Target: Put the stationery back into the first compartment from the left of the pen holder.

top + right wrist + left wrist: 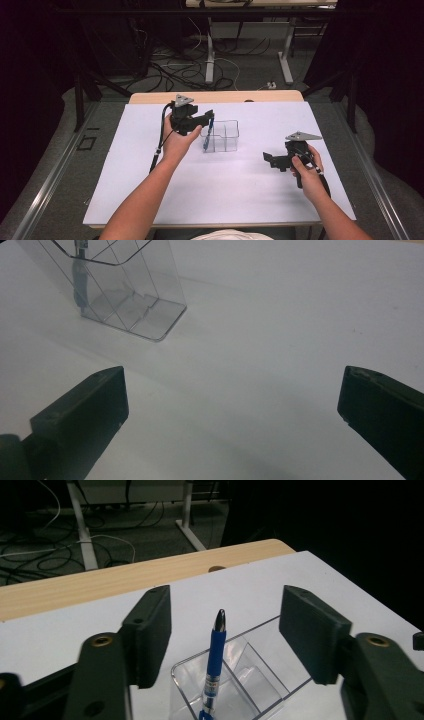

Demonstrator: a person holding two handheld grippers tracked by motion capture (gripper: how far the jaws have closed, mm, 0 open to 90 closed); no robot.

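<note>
1. The left claw [209, 119] hangs at about 10 o'clock from the desk's [150, 200] middle, jaws spread, right over the near-left cell of the clear box [226, 136]. The blue pen [215, 662] stands in that cell, tilted, tip up between the jaws but touched by neither pad. I'd say the risk is a pad clipping the pen's top as the hand pulls away, since the pen rises into the gap.

2. The pen leans against the cell's wall, tip toward 12 o'clock. A nudge could swing it across the cell or tip it out, as much of its length stands above the rim.

3. The box looks light and sits loose on the white sheet at the desk's middle. A knock from the left claw could slide or topple it, pen and all.

4. The right claw [270, 159] rests at about 4 o'clock, well apart from the box, jaws spread wide and holding nothing, aimed toward the box at 10 o'clock. Little danger here, I think, unless it sweeps in low and shoves the box's near corner.
</note>
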